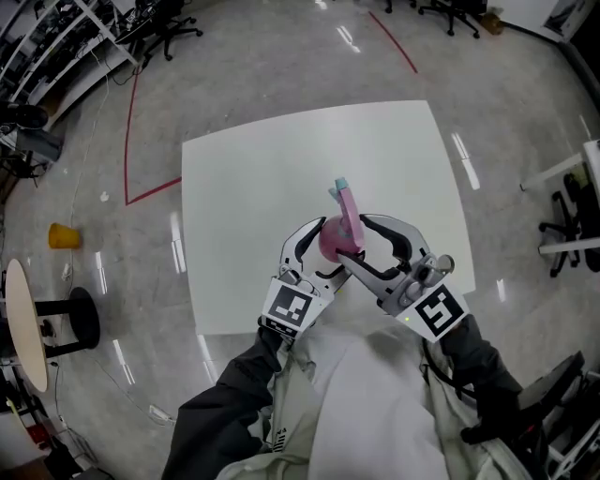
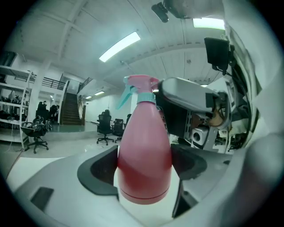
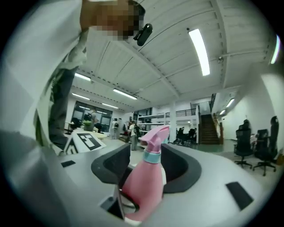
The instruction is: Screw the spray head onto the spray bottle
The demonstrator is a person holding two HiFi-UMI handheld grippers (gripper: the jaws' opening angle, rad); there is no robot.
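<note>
Behind left tool (image 1: 337, 246), spray bottle (image 1: 332, 236) base unseen

White table (image 1: 272, 178); yellow container (image 1: 64, 236), red tape line (image 1: 127, 141) on floor (image 1: 244, 66).

**White table on a polished grey floor**

The white square table (image 1: 281, 178) stands slightly askew on the glossy grey floor (image 1: 234, 66), which mirrors the ceiling lights in pale streaks. Red tape lines (image 1: 128, 131) run across the floor at ten o'clock from the table. A small yellow container (image 1: 64, 236) sits on the floor at nine o'clock, well apart from it. A round side table (image 1: 23, 323) on a black pedestal stands at eight o'clock, and office chairs (image 1: 164, 28) at eleven.
</note>
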